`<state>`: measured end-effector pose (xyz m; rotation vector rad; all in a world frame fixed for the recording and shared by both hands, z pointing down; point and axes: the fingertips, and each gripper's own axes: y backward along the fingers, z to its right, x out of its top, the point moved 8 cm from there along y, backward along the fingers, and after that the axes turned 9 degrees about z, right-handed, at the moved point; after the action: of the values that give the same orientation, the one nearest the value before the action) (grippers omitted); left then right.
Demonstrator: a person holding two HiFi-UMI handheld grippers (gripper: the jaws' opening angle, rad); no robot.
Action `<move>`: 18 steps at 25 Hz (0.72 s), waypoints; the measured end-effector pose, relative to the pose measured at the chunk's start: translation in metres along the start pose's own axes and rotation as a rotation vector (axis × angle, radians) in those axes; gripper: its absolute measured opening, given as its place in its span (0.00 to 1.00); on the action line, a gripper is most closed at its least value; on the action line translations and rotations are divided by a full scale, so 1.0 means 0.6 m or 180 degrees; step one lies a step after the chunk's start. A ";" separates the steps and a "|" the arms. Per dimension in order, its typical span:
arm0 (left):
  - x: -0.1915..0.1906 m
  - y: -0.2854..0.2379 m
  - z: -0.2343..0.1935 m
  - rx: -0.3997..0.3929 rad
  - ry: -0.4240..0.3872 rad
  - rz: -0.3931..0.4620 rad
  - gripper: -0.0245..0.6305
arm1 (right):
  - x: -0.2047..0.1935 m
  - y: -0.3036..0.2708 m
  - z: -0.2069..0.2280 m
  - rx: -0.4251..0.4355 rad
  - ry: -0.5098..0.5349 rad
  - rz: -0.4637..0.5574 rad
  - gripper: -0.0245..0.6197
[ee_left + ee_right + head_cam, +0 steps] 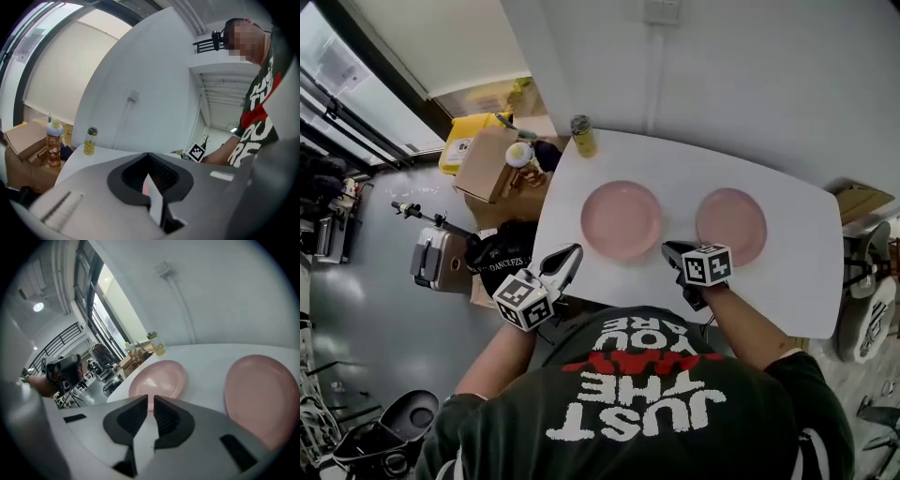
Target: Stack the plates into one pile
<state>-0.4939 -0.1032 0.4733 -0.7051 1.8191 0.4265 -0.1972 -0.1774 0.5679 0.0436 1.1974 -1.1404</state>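
Nothing is stacked yet: left plate [622,220] and right plate [731,225] lie apart. Left gripper [571,253] and right gripper [671,249] have fingers together, empty; one must open.

My dark shirt [647,403] reads, upside down, "JUST THE", then a red word I cannot read, then "YOU ARE". A black bag [502,258] on the floor shows "DANCE".

White table [787,281] by pale wall [750,75], grey floor [366,305], seemingly blinded window [333,80].
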 end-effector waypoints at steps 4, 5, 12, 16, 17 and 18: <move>-0.008 0.006 -0.012 0.0049 0.0114 0.0077 0.04 | 0.004 -0.016 -0.001 -0.0031 0.0094 -0.0056 0.05; -0.010 0.010 -0.020 0.0025 0.0143 0.0079 0.04 | 0.005 -0.026 -0.001 -0.0067 0.0103 -0.0060 0.05; -0.013 0.020 -0.082 -0.0257 0.0246 -0.0058 0.04 | 0.015 -0.095 0.038 -0.0582 -0.0341 -0.0067 0.09; -0.027 0.029 -0.111 -0.0288 0.0298 -0.0184 0.04 | -0.015 -0.152 0.087 -0.0919 -0.0767 -0.0326 0.25; -0.032 0.032 -0.117 -0.0279 0.0324 -0.0214 0.04 | -0.025 -0.163 0.099 -0.1003 -0.0869 -0.0380 0.25; -0.037 0.034 -0.121 -0.0271 0.0345 -0.0244 0.04 | -0.034 -0.173 0.108 -0.1068 -0.0950 -0.0428 0.25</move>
<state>-0.5545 -0.1255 0.5185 -0.8685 1.8771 0.4239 -0.2235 -0.2507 0.6641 -0.4537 1.1192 -1.0064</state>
